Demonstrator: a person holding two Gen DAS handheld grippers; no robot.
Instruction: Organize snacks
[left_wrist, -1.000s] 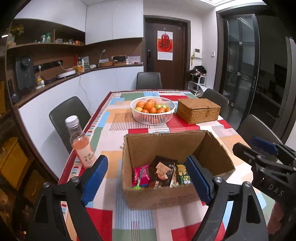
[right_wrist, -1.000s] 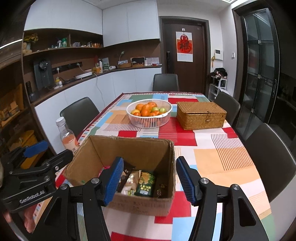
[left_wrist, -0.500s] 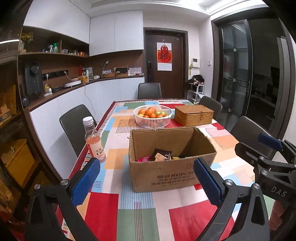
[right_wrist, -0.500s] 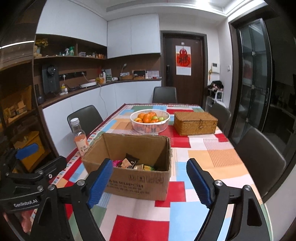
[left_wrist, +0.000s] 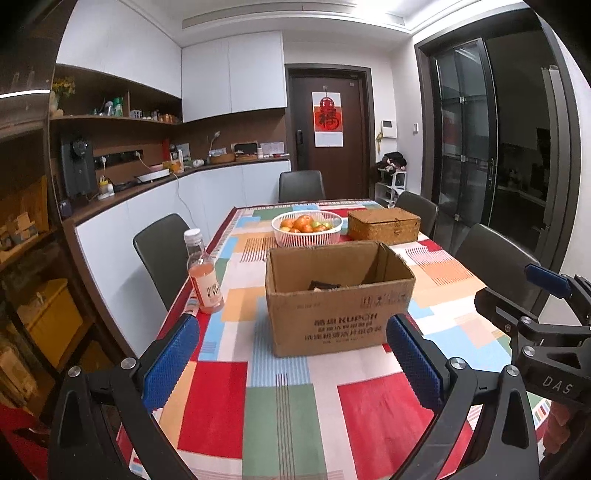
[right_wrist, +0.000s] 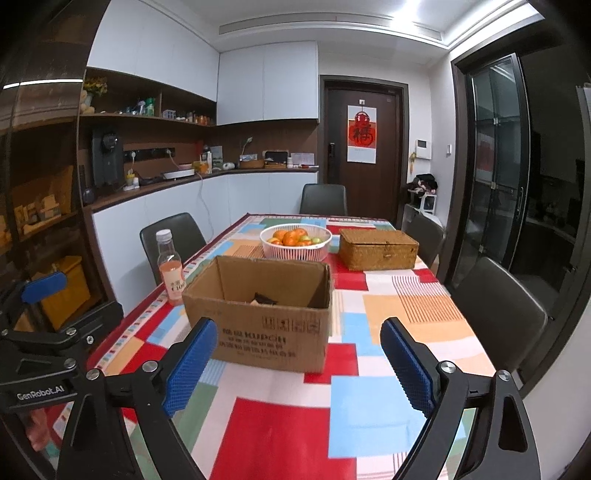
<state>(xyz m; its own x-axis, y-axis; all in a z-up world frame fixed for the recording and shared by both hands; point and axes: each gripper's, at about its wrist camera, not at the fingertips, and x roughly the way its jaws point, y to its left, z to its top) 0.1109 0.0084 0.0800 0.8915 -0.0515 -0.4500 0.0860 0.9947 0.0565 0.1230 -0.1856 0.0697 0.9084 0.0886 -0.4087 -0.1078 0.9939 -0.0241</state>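
Note:
An open cardboard box (left_wrist: 338, 310) stands on the table with the colourful checked cloth (left_wrist: 280, 406); it also shows in the right wrist view (right_wrist: 266, 321). Only a dark snack packet tip (left_wrist: 324, 285) shows over its rim, also in the right wrist view (right_wrist: 264, 298). My left gripper (left_wrist: 291, 363) is open and empty, held back from the box's near side. My right gripper (right_wrist: 299, 362) is open and empty, also short of the box. Each gripper shows at the edge of the other's view.
A pink drink bottle (left_wrist: 205, 273) stands left of the box near the table edge. A white basket of fruit (left_wrist: 306, 227) and a wicker box (left_wrist: 384, 225) sit behind it. Dark chairs (left_wrist: 162, 254) surround the table.
Both grippers have pulled back and lowered from above the box, so the snacks inside are now mostly hidden behind its front wall. Both stayed open and empty.

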